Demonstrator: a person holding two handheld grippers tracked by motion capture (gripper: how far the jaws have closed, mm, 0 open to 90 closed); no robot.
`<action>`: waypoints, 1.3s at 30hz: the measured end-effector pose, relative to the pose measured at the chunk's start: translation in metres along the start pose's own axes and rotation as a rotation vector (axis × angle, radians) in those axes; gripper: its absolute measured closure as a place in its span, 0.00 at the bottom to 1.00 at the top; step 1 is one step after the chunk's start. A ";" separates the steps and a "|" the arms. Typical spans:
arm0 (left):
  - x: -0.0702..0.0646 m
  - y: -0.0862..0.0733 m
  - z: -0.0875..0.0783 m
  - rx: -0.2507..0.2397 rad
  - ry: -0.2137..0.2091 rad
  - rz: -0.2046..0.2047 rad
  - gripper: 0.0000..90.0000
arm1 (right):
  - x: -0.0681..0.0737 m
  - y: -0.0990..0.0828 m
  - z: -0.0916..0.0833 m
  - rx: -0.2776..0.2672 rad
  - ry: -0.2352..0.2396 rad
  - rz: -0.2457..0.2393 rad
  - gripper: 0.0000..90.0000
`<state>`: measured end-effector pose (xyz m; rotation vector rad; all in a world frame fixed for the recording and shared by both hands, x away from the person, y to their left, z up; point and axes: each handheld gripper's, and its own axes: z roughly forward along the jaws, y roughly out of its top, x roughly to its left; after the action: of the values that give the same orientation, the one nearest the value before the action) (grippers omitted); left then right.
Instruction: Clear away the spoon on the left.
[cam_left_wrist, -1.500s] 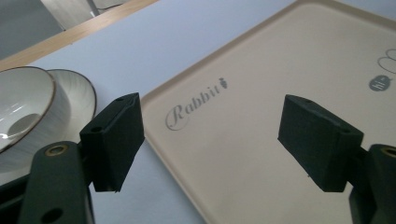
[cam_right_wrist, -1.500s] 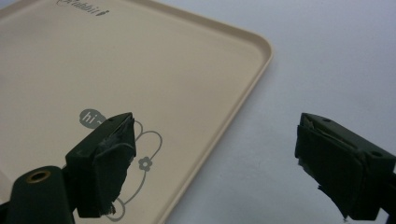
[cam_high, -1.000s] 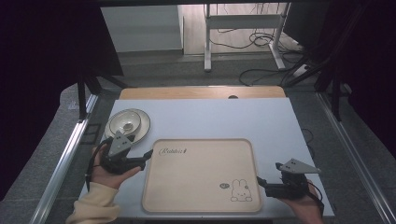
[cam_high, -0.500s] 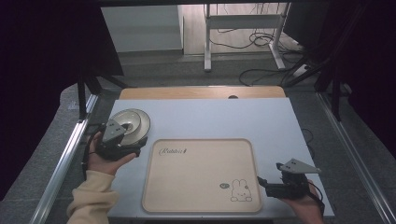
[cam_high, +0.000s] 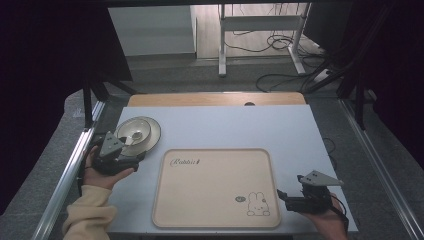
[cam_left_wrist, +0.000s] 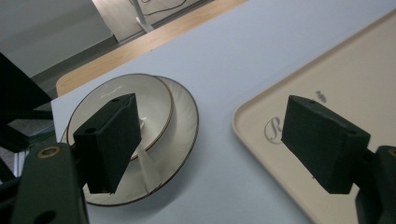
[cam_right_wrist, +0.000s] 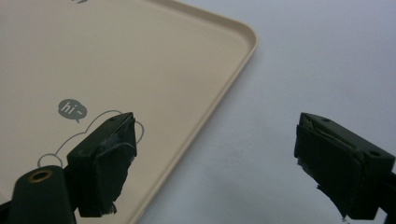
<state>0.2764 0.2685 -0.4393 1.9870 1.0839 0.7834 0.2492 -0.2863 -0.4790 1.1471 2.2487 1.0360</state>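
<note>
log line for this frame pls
left gripper: open, at bowl-on-plate stack | right gripper: open, idle by tray corner | tray: empty

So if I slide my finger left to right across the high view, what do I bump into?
Left gripper → stacked pale round plates → beige rectangular rabbit tray → right gripper, on the white table.

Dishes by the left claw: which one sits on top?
The smaller bowl sits on top, nested off-centre toward the far side of the wider plate, whose rim shows beyond it. The open left claw points at both.
</note>
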 end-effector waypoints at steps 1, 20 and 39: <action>0.001 -0.001 0.000 0.001 0.004 0.000 0.22 | 0.000 0.000 0.000 0.001 0.001 0.000 0.15; 0.011 -0.020 0.004 0.027 0.034 0.013 0.39 | -0.001 -0.001 0.002 0.014 -0.003 -0.007 0.15; 0.018 -0.032 0.007 0.041 0.083 0.002 0.77 | -0.001 -0.001 0.003 0.023 0.000 -0.013 0.16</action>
<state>0.2766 0.2945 -0.4662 2.0046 1.1546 0.8580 0.2506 -0.2866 -0.4818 1.1401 2.2710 1.0075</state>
